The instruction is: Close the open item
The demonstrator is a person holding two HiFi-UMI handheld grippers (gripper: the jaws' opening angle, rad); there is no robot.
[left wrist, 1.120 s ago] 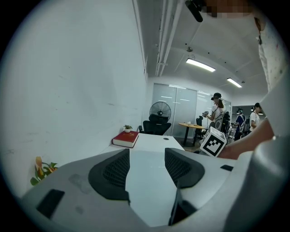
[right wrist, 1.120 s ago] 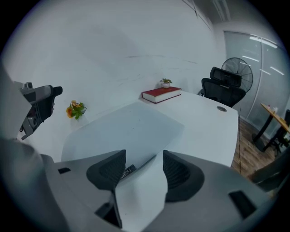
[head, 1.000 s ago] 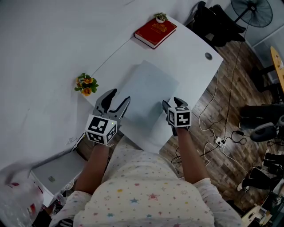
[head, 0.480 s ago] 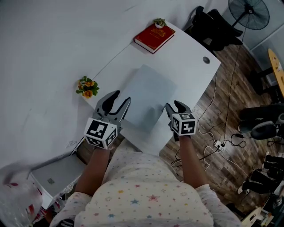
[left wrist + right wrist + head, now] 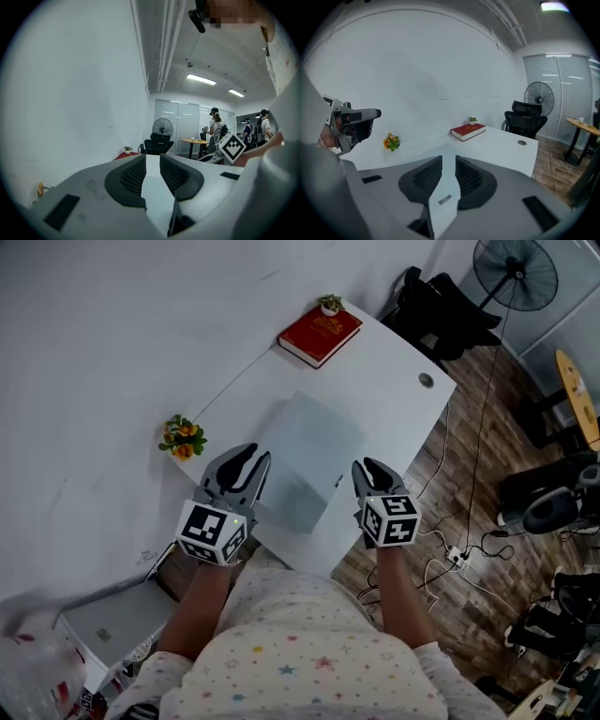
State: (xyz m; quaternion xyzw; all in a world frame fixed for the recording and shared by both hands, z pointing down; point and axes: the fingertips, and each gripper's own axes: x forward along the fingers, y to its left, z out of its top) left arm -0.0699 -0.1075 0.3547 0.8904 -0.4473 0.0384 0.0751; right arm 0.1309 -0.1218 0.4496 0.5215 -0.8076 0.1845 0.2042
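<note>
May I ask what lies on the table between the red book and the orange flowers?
Nothing: between the red book and the orange flowers the white table is bare, as the right gripper view shows.

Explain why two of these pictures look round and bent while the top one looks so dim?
Left gripper view: a wide-angle lens leaves black corners and bows straight edges, and the ceiling lights glare. Right gripper view: same bulge, yet the red book stays sharp. Head view: dim and even, with a soft shadow on the pale panel.
</note>
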